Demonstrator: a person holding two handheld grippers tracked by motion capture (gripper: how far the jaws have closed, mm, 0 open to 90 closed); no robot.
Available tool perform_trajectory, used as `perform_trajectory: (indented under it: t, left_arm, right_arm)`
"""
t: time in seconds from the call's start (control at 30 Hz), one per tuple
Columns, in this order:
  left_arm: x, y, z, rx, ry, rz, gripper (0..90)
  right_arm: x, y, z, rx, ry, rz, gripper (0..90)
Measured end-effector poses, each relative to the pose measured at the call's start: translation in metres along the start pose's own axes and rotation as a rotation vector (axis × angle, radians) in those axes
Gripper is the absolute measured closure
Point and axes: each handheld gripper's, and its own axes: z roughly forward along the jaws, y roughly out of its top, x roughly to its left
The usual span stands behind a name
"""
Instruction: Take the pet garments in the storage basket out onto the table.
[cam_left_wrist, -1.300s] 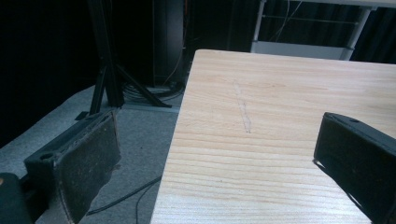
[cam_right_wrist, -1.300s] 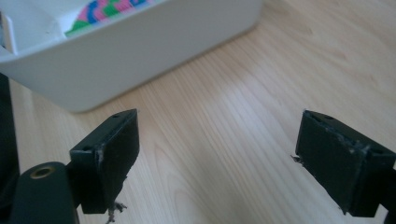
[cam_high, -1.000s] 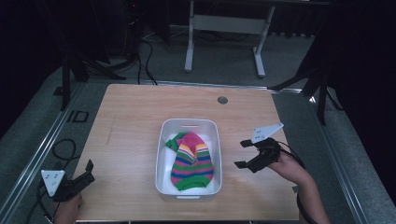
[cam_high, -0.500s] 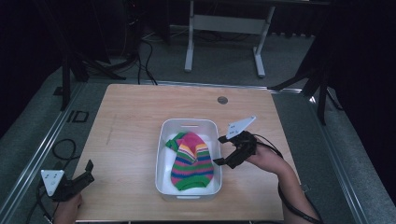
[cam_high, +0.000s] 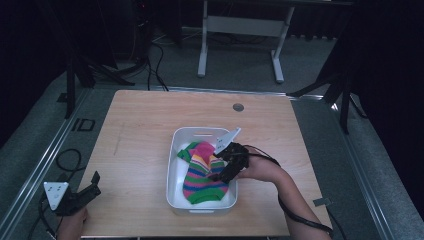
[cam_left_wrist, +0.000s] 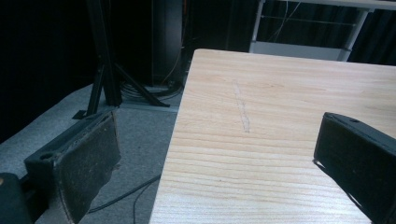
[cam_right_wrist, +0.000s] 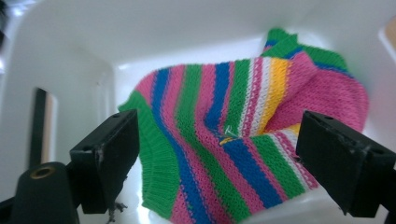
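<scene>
We are seeing the white bin (cam_high: 176, 165) sitting mid-table with the striped sock (cam_right_wrist: 233, 140) lying inside; our right gripper (cam_high: 226, 162) is hanging spread over it, risking snagging one layer, while our left gripper (cam_high: 80, 195) is idling agape near left.

Wooden table (cam_high: 145, 145), cabled grey floor (cam_high: 45, 145)

The letters "ID" stand on the grey floor strip (cam_high: 83, 124) left of the table (cam_high: 145, 130).
</scene>
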Motion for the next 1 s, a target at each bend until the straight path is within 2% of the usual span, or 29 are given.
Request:
perform_trajectory:
  t: [0.13, 0.2, 0.3, 0.43, 0.47, 0.57, 0.6, 0.63, 0.7, 0.73, 0.83, 0.97, 1.0]
  left_arm:
    - [0.0, 0.0, 0.0, 0.001, -0.001, -0.002, 0.9]
    - [0.0, 0.0, 0.0, 0.003, -0.001, -0.002, 0.9]
    - [0.0, 0.0, 0.0, 0.006, -0.001, -0.002, 0.9]
    - [0.0, 0.0, 0.0, 0.006, -0.002, -0.002, 0.9]
    - [0.0, 0.0, 0.0, 0.007, -0.001, -0.002, 0.9]
    - [0.0, 0.0, 0.0, 0.007, -0.001, -0.001, 0.9]
    - [0.0, 0.0, 0.0, 0.008, -0.001, -0.002, 0.9]
    - [0.0, 0.0, 0.0, 0.008, -0.001, -0.002, 0.9]
    - [0.0, 0.0, 0.0, 0.007, 0.0, -0.001, 1.0]
    - [0.0, 0.0, 0.0, 0.007, 0.0, -0.002, 0.9]
    - [0.001, 0.0, 0.0, 0.008, 0.001, -0.002, 1.0]
    - [0.0, 0.0, 0.0, 0.008, 0.002, -0.003, 0.9]
    - [0.0, 0.0, 0.0, 0.008, 0.002, -0.003, 0.9]
  right_arm:
    - [0.005, 0.004, 0.015, 0.066, 0.001, -0.055, 20.2]
    - [0.008, 0.006, 0.022, 0.091, 0.007, -0.081, 20.3]
    - [0.012, 0.008, 0.032, 0.155, -0.003, -0.122, 21.2]
    - [0.015, 0.009, 0.047, 0.235, -0.019, -0.147, 23.3]
    - [0.016, 0.009, 0.051, 0.259, -0.022, -0.157, 25.9]
    - [0.019, 0.008, 0.059, 0.335, -0.07, -0.198, 32.7]
    - [0.02, 0.008, 0.06, 0.348, -0.073, -0.211, 39.4]
    - [0.021, 0.008, 0.061, 0.355, -0.08, -0.223, 49.5]
    - [0.022, 0.009, 0.062, 0.367, -0.085, -0.233, 52.5]
    - [0.022, 0.009, 0.062, 0.379, -0.099, -0.241, 80.1]
    - [0.021, 0.009, 0.056, 0.344, -0.064, -0.221, 83.6]
    - [0.022, 0.013, 0.042, 0.283, -0.09, -0.217, 84.1]
    - [0.022, 0.013, 0.042, 0.283, -0.09, -0.217, 84.1]
